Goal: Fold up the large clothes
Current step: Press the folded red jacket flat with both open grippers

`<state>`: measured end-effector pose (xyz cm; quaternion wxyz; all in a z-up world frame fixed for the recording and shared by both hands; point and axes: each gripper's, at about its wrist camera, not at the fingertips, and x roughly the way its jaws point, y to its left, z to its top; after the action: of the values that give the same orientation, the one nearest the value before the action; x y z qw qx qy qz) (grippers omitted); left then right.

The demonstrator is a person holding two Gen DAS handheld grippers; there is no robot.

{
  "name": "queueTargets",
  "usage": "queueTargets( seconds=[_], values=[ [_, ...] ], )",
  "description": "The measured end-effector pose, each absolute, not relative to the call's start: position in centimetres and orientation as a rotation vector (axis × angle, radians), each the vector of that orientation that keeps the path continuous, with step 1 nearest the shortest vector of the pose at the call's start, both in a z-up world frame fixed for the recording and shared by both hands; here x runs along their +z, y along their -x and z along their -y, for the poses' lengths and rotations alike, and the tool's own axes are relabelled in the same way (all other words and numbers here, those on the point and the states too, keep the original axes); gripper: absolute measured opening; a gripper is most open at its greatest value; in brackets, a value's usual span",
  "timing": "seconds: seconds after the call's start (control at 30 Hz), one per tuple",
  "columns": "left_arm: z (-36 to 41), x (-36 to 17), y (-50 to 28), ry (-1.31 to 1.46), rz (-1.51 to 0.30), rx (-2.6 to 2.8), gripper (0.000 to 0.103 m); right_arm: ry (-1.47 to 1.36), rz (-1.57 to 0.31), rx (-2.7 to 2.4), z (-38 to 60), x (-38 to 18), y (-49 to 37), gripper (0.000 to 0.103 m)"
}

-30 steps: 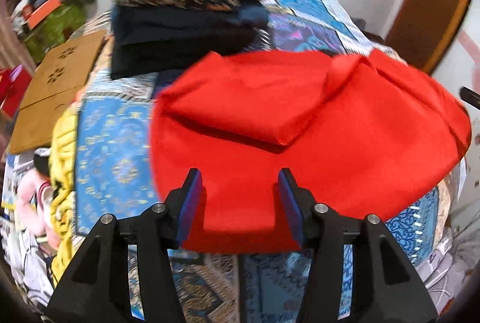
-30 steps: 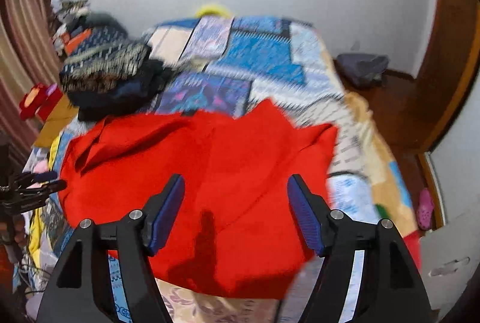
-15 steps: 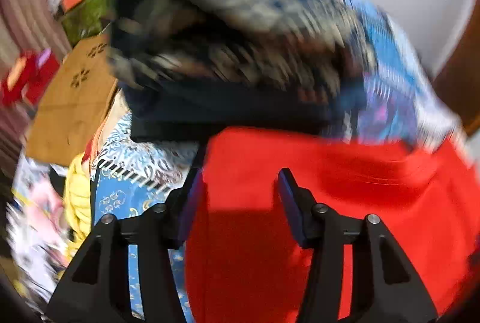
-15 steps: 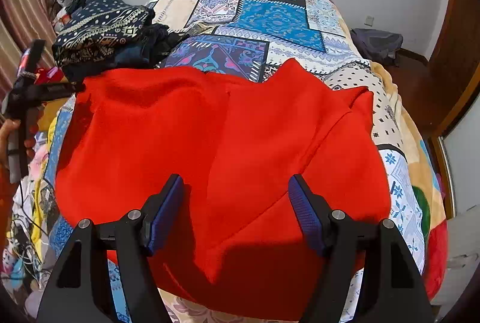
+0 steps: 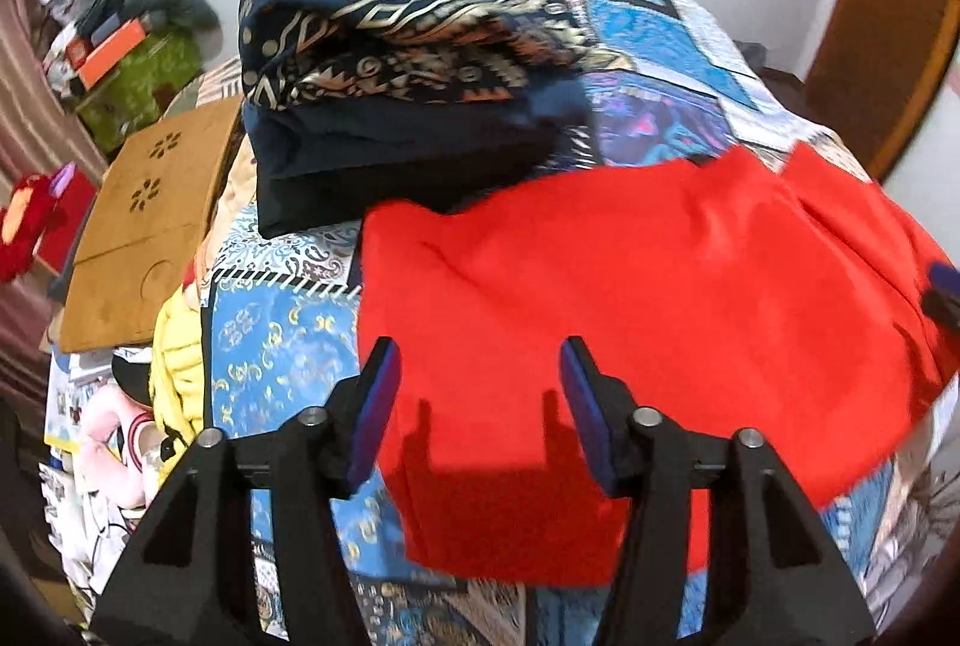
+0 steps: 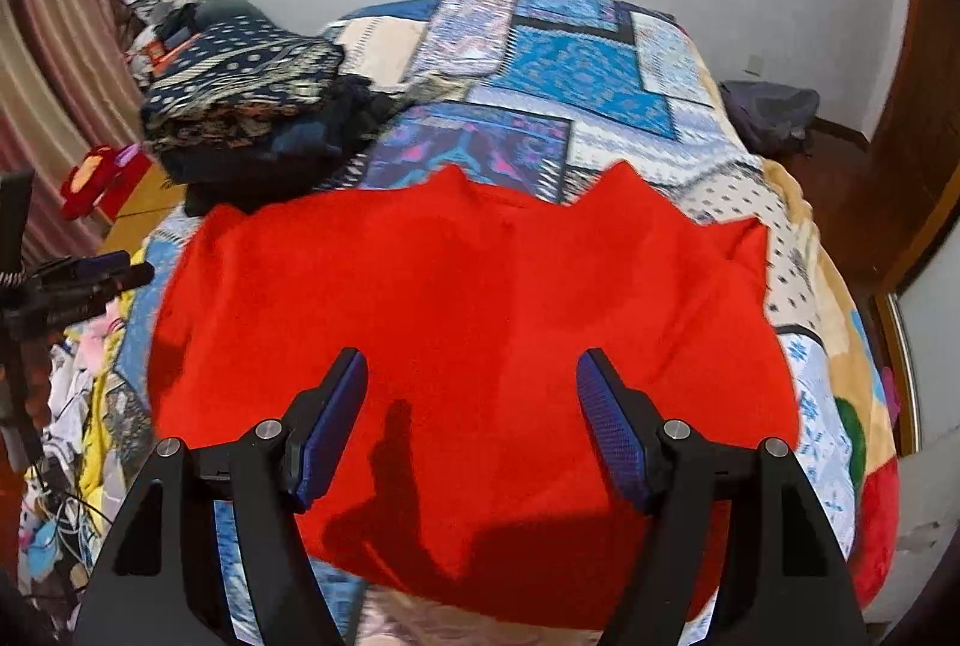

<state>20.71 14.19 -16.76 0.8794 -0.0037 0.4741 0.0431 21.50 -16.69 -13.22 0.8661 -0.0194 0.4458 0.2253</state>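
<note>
A large red garment lies spread flat over the near end of a bed with a blue patchwork quilt. My left gripper hangs over the garment's left part. Its jaws are opening and nothing sits between them. In the right wrist view the red garment has two pointed corners at its far edge. My right gripper hovers open above its near middle, holding nothing. The left gripper shows at that view's left edge, beside the garment. The right gripper's tip peeks in at the left wrist view's right edge.
A stack of folded dark patterned clothes sits on the bed just beyond the garment's far left corner. A brown board and clutter lie on the floor to the left. A dark bag and a wooden door stand at the right.
The folded-over flap on the red garment is gone and the cloth now lies flat. My left gripper went toward the dark stack, then drew back and rose, its jaws wider. The right gripper edged forward.
</note>
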Motion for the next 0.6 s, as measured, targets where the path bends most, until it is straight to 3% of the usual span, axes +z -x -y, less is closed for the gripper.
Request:
queueTargets(
  seconds=[0.27,0.6],
  values=[
    [-13.7,-15.2,-15.6,0.014,-0.898,0.179,0.081,0.016,-0.932,0.552,13.2,-12.8,-20.6,0.069],
    [-16.6,-18.6,-11.5,0.249,-0.915,0.242,0.081,0.083,-1.001,0.531,9.3,-16.3,-19.8,0.070]
  ],
)
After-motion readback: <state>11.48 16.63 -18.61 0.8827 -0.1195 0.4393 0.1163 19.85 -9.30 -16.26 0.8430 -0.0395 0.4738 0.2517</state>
